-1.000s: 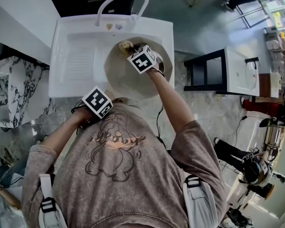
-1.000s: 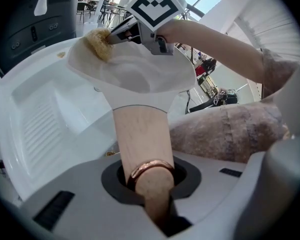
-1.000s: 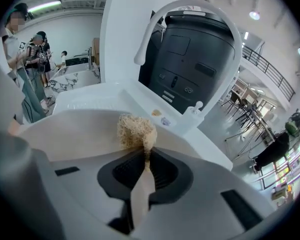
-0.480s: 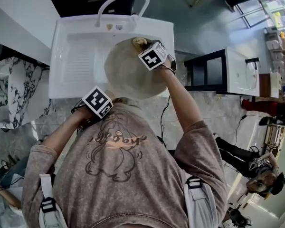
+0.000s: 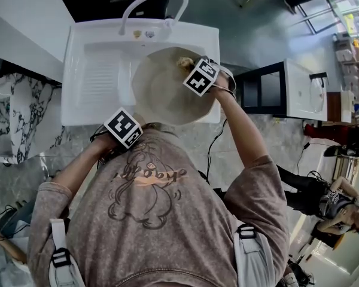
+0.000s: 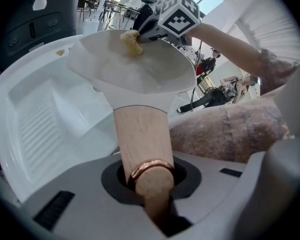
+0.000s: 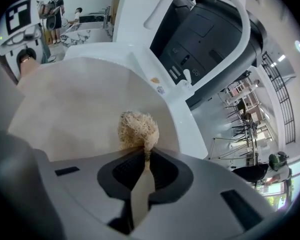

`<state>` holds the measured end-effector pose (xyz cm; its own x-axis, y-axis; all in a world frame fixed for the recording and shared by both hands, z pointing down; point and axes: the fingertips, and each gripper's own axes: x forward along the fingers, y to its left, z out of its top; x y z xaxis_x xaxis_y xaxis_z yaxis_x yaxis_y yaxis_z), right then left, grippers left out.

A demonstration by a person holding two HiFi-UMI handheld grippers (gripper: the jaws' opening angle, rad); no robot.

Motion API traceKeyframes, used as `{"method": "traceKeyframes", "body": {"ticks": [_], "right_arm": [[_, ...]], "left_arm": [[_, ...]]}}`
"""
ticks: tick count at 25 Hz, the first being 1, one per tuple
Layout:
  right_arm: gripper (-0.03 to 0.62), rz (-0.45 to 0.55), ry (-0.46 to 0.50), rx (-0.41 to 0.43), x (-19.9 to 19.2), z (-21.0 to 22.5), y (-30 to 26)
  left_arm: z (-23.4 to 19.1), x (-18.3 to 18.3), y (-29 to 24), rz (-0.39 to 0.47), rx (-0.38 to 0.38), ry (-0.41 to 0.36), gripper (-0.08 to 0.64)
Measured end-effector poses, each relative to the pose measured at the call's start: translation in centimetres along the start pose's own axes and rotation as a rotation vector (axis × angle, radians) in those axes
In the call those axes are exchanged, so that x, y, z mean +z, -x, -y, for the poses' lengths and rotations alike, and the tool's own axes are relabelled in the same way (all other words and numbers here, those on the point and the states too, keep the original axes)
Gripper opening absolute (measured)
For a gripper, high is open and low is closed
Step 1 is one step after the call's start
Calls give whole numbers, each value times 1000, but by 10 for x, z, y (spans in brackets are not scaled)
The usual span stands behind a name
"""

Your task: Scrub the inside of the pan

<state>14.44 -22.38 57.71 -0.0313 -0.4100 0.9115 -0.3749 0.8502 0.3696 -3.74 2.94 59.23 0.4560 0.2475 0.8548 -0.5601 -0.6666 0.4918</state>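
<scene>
Cream-coloured pan (image 5: 161,91) sits over the right part of the white sink (image 5: 96,79), below the arched faucet (image 5: 152,2). I see its round wooden handle (image 6: 142,139) running back from the bowl to the left gripper (image 5: 122,130) at the near edge of the sink.

Left gripper view: the fingers (image 6: 90,194) are clenched on the wooden handle, just ahead of its copper-coloured end ring (image 6: 151,168). The pan's open side faces up.

Right gripper (image 5: 200,76) is positioned over the far right part of the pan's inside. Right gripper view: I read its fingers (image 7: 190,189) as closed on the thin pale stem of a scrub brush (image 7: 137,129). The tan fibre head of the brush projects just past the fingertips and lies against the inner wall of the pan, near the rim on the faucet side.
</scene>
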Motion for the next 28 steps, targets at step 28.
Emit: {"method": "traceKeyframes", "body": {"ticks": [28], "right_arm": [[41, 9, 250, 317, -19, -147, 33]], "left_arm": [[1, 4, -6, -37, -5, 3, 74]]}}
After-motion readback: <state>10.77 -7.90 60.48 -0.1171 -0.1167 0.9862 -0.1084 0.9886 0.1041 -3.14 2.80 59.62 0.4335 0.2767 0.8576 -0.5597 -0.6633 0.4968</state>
